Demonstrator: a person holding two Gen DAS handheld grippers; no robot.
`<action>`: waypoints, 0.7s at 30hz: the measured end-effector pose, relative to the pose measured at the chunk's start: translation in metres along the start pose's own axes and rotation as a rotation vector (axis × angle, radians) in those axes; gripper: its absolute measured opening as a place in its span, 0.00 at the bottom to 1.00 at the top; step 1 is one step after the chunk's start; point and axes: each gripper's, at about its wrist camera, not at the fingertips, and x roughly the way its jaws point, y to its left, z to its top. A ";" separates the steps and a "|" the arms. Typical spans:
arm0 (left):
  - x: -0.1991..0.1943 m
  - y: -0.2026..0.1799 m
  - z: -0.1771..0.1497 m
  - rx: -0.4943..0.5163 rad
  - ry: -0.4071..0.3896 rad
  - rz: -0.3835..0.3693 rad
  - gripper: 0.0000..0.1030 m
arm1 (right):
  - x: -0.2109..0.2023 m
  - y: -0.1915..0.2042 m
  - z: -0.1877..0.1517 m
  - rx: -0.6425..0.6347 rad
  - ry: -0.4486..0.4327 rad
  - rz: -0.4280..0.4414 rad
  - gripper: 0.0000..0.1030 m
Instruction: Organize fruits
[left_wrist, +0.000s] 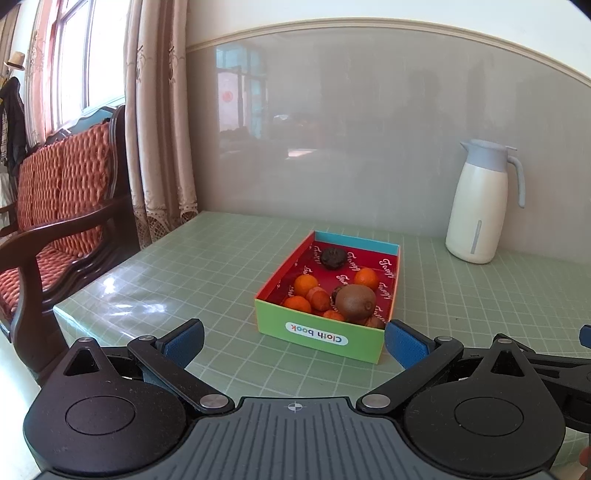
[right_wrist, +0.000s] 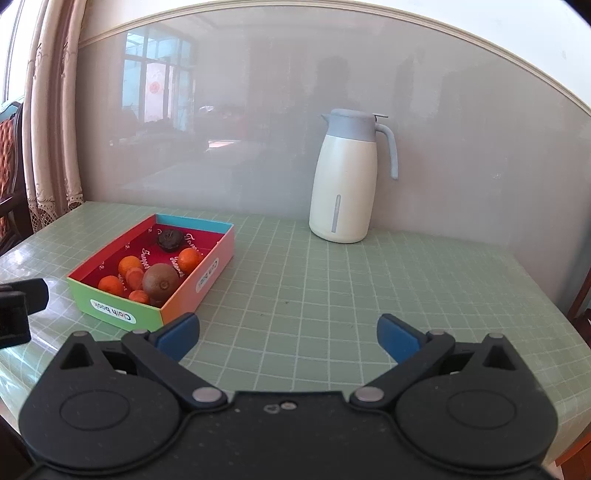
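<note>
Fruits – kiwi (left_wrist: 355, 302), oranges (left_wrist: 366, 278), dark fruit (left_wrist: 332, 257) – all sit in box (left_wrist: 320, 336) on green-grid table (left_wrist: 207, 266), jug (left_wrist: 480, 203) well apart to its right. L gripper (left_wrist: 294, 341) fingers wide, empty, just short of box. R gripper (right_wrist: 288, 334) wide too, over bare table.

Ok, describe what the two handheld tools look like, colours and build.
Both match. The left tool has a black body with round pivot housings, black linkage arms joined by silver rivets, blue textured pads on its fingers and a ribbed grey plate bearing a small crosshair mark. The right tool has the same black build, silver rivets and blue pads. No cables or sleeves visible.
</note>
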 end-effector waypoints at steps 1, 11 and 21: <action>0.000 0.000 0.000 0.000 0.000 0.000 1.00 | 0.000 0.000 0.000 0.001 0.001 0.002 1.00; 0.000 -0.001 0.000 0.000 -0.002 -0.002 1.00 | -0.001 0.000 -0.001 -0.004 0.001 0.010 1.00; -0.001 -0.003 0.001 0.001 -0.007 -0.004 1.00 | -0.002 -0.001 -0.001 -0.002 -0.001 0.012 1.00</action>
